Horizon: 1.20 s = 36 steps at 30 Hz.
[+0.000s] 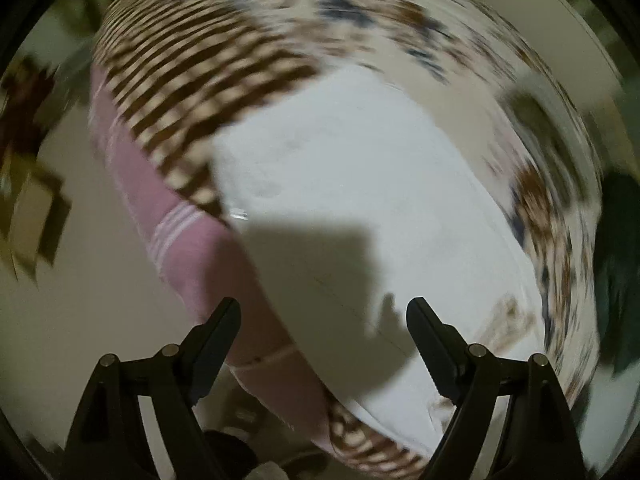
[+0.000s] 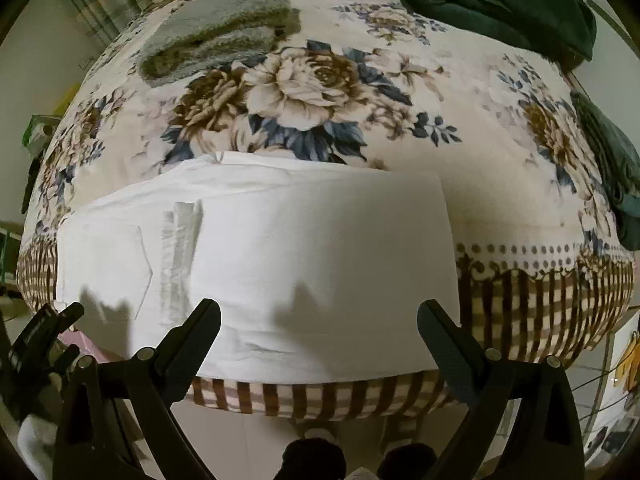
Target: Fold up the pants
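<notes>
Both the left gripper (image 1: 323,312) and the right gripper (image 2: 319,316) are spread and hold nothing above the folded white pants (image 2: 280,260), which lie on the floral bed (image 2: 320,80) near its front edge.

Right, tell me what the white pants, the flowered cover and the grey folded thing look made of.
White pants: likely woven cotton, matte, with soft creases and stitched seams. Flowered cover: looks like plush fleece, its print slightly fuzzy. Grey folded thing: seemingly terry or shaggy pile, with a visibly tufted surface.
</notes>
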Each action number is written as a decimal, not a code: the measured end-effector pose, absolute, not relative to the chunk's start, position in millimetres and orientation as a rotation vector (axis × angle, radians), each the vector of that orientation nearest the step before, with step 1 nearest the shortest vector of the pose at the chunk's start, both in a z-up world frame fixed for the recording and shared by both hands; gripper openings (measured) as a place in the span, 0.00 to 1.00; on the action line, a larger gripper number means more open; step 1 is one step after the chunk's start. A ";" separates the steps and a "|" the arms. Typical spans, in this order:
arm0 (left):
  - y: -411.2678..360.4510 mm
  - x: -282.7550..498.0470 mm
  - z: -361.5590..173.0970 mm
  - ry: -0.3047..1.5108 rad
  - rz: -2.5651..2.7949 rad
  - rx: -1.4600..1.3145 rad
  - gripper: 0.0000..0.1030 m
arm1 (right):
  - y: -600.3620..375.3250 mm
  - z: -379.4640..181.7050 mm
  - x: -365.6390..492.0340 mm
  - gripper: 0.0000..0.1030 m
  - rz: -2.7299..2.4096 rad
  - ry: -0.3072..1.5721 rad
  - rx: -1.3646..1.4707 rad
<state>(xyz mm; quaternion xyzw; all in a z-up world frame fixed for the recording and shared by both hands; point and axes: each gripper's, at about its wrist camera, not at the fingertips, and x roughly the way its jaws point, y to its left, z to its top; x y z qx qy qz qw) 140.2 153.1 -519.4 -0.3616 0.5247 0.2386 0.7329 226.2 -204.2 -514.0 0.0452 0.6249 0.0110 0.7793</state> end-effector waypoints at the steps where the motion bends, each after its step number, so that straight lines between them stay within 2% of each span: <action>1: 163.2 136.0 -524.6 1.136 0.541 -0.843 0.82 | -201.3 -512.8 225.5 0.97 0.030 1.356 0.091; 11: 220.1 118.4 -569.8 0.923 0.573 -1.206 0.81 | -184.9 -539.8 227.8 0.97 0.038 1.423 0.055; 13: 226.4 117.9 -568.7 0.875 0.553 -1.214 0.65 | -182.7 -546.5 229.1 0.97 0.038 1.438 0.053; 14: 228.7 119.7 -567.2 0.851 0.528 -1.215 0.49 | -181.7 -550.9 230.1 0.97 0.035 1.447 0.050; 15: 230.7 120.9 -566.0 0.842 0.509 -1.214 0.40 | -180.9 -553.5 230.6 0.97 0.033 1.455 0.051; 18: 237.2 130.0 -569.2 0.864 0.484 -1.201 0.42 | -178.8 -561.8 233.1 0.97 0.031 1.482 0.068; 21: 244.7 132.5 -583.6 0.855 0.447 -1.263 0.51 | -175.0 -565.9 236.0 0.97 0.038 1.489 0.075; 25: 251.1 134.2 -583.8 0.796 0.434 -1.295 0.51 | -168.9 -573.5 238.6 0.97 0.040 1.506 0.071; 26: 249.5 137.0 -581.1 0.787 0.439 -1.282 0.47 | -167.1 -577.0 239.0 0.97 0.041 1.513 0.068; 27: 248.0 137.5 -576.0 0.771 0.443 -1.260 0.36 | -166.0 -579.7 239.0 0.97 0.042 1.521 0.068; 29: 243.5 139.2 -559.9 0.754 0.464 -1.187 0.23 | -164.8 -585.8 239.4 0.97 0.049 1.537 0.077; 36: 216.2 135.2 -492.5 0.681 0.437 -1.011 0.19 | -171.6 -596.1 241.4 0.97 0.037 1.539 0.084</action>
